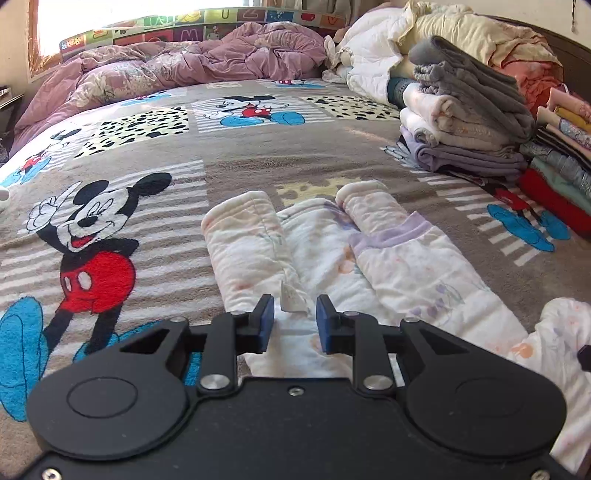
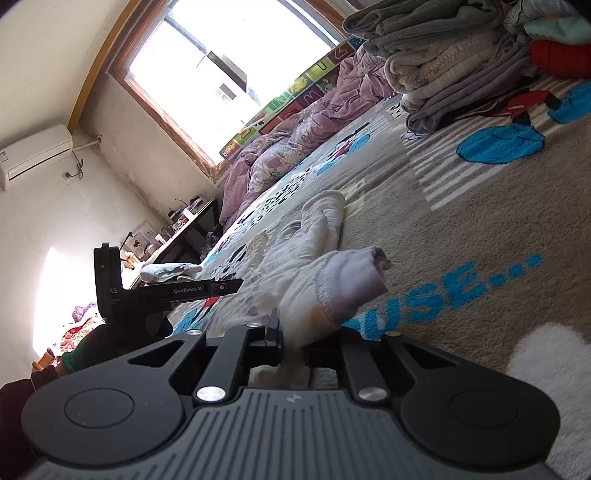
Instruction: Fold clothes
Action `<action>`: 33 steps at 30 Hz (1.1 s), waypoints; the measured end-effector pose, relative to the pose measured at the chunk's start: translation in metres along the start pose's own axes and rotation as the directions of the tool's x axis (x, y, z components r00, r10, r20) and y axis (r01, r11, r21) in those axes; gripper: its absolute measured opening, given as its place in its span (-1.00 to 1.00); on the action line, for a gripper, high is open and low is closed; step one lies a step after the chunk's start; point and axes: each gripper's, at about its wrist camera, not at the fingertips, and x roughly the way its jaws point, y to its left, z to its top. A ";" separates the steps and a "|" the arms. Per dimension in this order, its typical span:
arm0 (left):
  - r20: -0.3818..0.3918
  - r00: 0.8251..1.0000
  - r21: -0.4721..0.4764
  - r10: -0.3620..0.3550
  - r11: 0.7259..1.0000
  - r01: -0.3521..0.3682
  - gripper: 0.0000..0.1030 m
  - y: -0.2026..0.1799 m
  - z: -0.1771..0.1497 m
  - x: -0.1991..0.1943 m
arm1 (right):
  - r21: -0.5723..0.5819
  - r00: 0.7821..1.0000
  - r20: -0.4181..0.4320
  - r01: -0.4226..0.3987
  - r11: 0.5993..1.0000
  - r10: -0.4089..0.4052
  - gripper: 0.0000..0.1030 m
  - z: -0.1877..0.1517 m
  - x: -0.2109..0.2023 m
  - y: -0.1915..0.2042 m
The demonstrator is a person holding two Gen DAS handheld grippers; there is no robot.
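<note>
Spread on the bed at the middle of the left wrist view: a white quilted child's garment with faint floral print and lilac cuffs (image 1: 325,251), two padded limbs reaching toward 12 o'clock, one lilac-trimmed sleeve folded across toward 1 o'clock. Hanging over its near edge at 6 o'clock, the left gripper (image 1: 294,323), blue pads apart, nothing pinched, a small white label standing up just beyond the gap. Clamped tight on a lilac cuff of the same garment (image 2: 332,291), the right gripper (image 2: 291,343), fabric bunched and lifted between its black fingers. Seen from the right wrist at 9 o'clock, the other black gripper body in a dark-gloved hand (image 2: 110,339) with a green cuff.

At 2 o'clock from the garment, well apart, a stack of folded clothes in grey, cream and lilac (image 1: 469,122); just beside it at 3 o'clock, a second stack in red, teal and stripes (image 1: 557,166). Behind both, heaped cream and white quilts (image 1: 436,40). At 11 o'clock, a crumpled mauve floral duvet (image 1: 173,62) against a colourful alphabet-tile board (image 1: 192,26).

Underneath everything, a grey-brown fleece blanket with cartoon mouse prints and spotted squares (image 1: 229,166). Around the bed: a bright wood-framed window (image 2: 221,70), a white wall air conditioner (image 2: 35,155) at 9 o'clock, a dark cluttered desk (image 2: 184,225) below the window.
</note>
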 end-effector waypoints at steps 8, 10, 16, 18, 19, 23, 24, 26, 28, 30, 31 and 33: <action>0.168 0.968 0.036 -0.185 0.983 0.181 0.05 -0.021 -0.061 -0.109 | -0.066 1.000 0.016 0.028 0.997 -0.027 -0.76 0.013 -0.006 0.027; 0.166 0.955 0.115 -0.246 0.967 0.229 0.13 -0.030 -0.071 -0.122 | -0.052 0.999 0.013 0.043 0.998 -0.043 -0.76 0.015 -0.005 0.029; 0.083 0.945 0.274 -0.317 0.919 0.284 0.18 -0.050 -0.099 -0.126 | -0.036 0.995 0.012 0.097 0.995 -0.096 -0.76 0.028 -0.002 0.044; 0.042 0.951 0.335 -0.305 0.901 0.275 0.18 -0.058 -0.110 -0.122 | -0.046 0.994 0.008 0.112 0.993 -0.112 -0.76 0.032 0.001 0.051; 0.025 0.956 0.361 -0.292 0.895 0.264 0.18 -0.061 -0.115 -0.119 | -0.051 0.993 0.006 0.117 0.992 -0.117 -0.76 0.034 0.002 0.055; -0.022 0.957 0.378 -0.288 0.884 0.275 0.18 -0.061 -0.125 -0.109 | -0.080 0.993 0.004 0.121 0.989 -0.121 -0.77 0.047 0.013 0.073; -0.028 0.954 0.366 -0.298 0.885 0.287 0.18 -0.059 -0.125 -0.107 | -0.085 0.992 0.002 0.127 0.988 -0.127 -0.76 0.050 0.018 0.078; -0.039 0.947 0.342 -0.320 0.886 0.314 0.16 -0.054 -0.127 -0.105 | -0.098 0.990 -0.003 0.139 0.985 -0.140 -0.76 0.058 0.030 0.088; -0.054 0.937 0.327 -0.344 0.881 0.343 0.16 -0.050 -0.128 -0.102 | -0.125 0.988 -0.015 0.151 0.980 -0.154 -0.77 0.063 0.045 0.100; -0.072 0.928 0.327 -0.365 0.871 0.368 0.16 -0.048 -0.129 -0.101 | -0.158 0.984 -0.036 0.165 0.974 -0.172 -0.77 0.068 0.066 0.114; -0.079 0.925 0.328 -0.372 0.867 0.377 0.16 -0.048 -0.129 -0.101 | -0.174 0.982 -0.046 0.171 0.970 -0.181 -0.77 0.071 0.076 0.120; -0.088 0.920 0.318 -0.382 0.865 0.389 0.16 -0.046 -0.130 -0.101 | -0.207 0.978 -0.066 0.182 0.961 -0.199 -0.76 0.072 0.096 0.131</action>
